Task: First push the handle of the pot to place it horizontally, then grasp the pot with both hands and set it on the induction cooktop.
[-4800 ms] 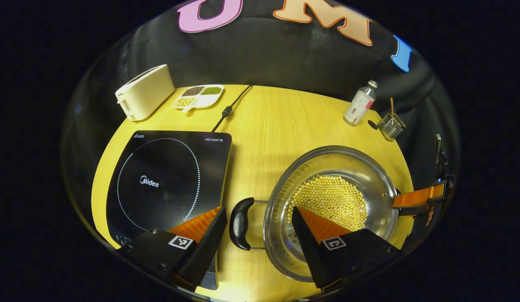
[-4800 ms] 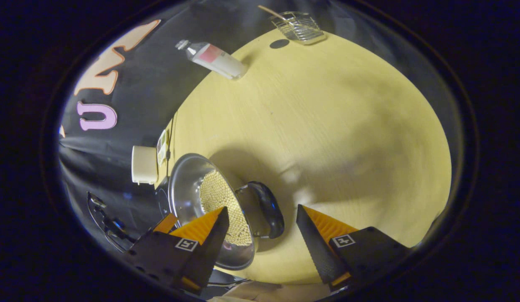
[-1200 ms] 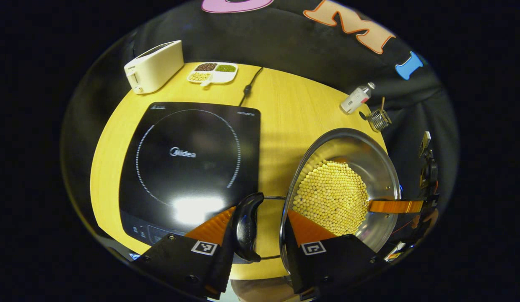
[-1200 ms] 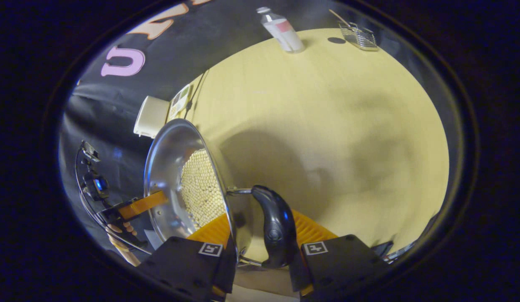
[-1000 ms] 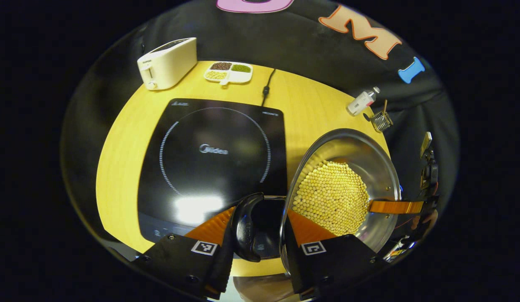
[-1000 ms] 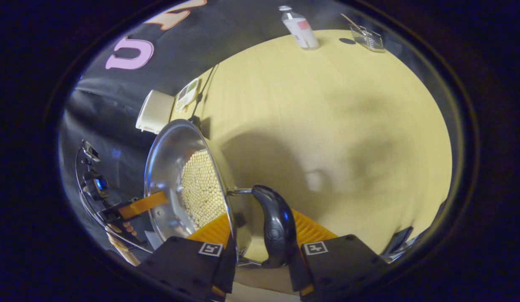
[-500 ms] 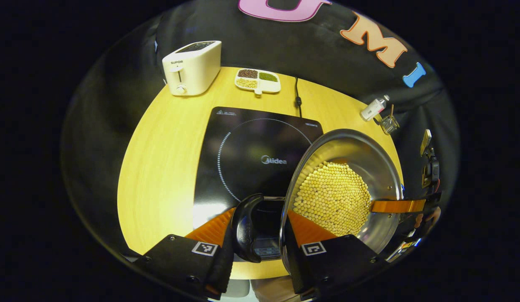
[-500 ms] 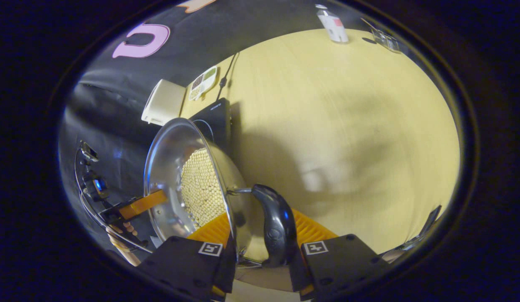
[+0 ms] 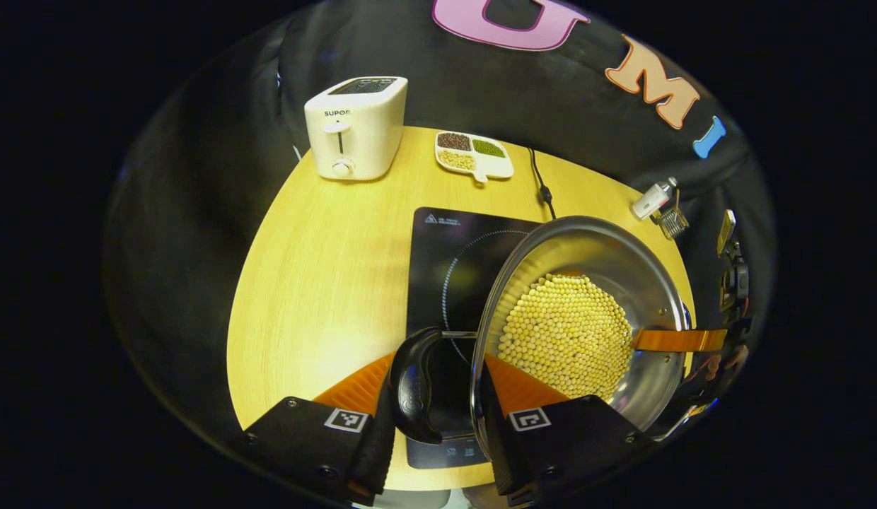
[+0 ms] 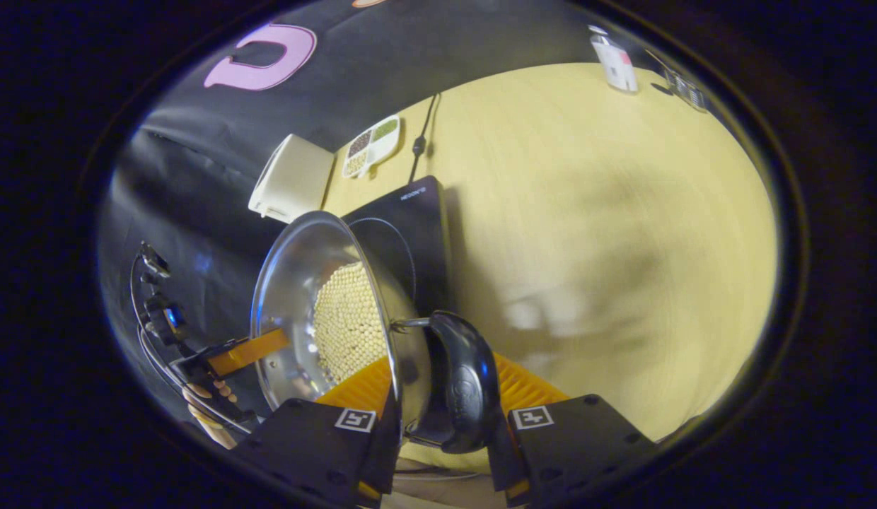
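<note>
Above the cooktop [image 9: 438, 268], near the surface's [image 9: 311, 283] front edge, the pot [image 9: 587, 297] of beans [image 9: 566, 336] hangs, carried leftward since a second ago, when it was still off the cooktop's right edge. Left tool [image 9: 433, 382] clenches one side handle [image 9: 410, 385]; right tool [image 10: 442, 396] clenches the other handle [image 10: 467, 382]. Judged: transport nearly done, with centring over the ring and lowering remaining.

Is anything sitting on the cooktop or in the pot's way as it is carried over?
Nothing visible. The pot, held by its handles in the left gripper and right gripper, is partly over the cooktop, whose visible surface is bare. The toaster and the divided dish stand behind it.
</note>
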`<state>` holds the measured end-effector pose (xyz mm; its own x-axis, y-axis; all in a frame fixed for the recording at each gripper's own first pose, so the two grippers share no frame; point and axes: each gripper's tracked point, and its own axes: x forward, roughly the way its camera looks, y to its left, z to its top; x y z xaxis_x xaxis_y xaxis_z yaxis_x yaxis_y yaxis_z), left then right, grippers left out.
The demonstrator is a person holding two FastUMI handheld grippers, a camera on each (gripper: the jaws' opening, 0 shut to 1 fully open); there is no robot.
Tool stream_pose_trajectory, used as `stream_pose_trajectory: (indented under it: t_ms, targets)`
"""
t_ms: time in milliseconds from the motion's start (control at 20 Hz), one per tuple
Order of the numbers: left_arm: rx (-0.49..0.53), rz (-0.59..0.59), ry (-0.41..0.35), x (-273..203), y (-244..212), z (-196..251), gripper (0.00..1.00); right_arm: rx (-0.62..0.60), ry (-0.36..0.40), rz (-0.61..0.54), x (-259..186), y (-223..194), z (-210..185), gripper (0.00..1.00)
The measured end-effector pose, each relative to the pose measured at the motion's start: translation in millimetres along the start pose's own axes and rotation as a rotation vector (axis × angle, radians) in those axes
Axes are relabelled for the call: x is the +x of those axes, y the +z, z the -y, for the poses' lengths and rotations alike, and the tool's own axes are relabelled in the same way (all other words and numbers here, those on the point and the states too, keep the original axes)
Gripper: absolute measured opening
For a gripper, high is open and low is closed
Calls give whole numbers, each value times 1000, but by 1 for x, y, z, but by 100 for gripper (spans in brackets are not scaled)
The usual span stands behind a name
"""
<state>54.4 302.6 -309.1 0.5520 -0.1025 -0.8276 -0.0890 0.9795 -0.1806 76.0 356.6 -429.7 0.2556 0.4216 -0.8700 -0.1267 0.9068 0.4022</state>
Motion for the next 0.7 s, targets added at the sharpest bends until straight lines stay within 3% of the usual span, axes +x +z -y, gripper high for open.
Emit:
stream_pose_trajectory:
  t_ms: [550, 600, 650, 700]
  targets:
    - [42, 96, 21, 30, 47, -20, 57, 16, 7, 110, 36, 47, -16, 55]
    - [39, 93, 21, 33, 46, -21, 57, 16, 1, 110, 39, 47, -14, 48]
    - [33, 92, 19, 36, 46, -22, 58, 13, -7, 109, 42, 46, -13, 55]
    - [25, 83, 22, 39, 45, -23, 58, 13, -13, 108, 45, 46, -11, 48]
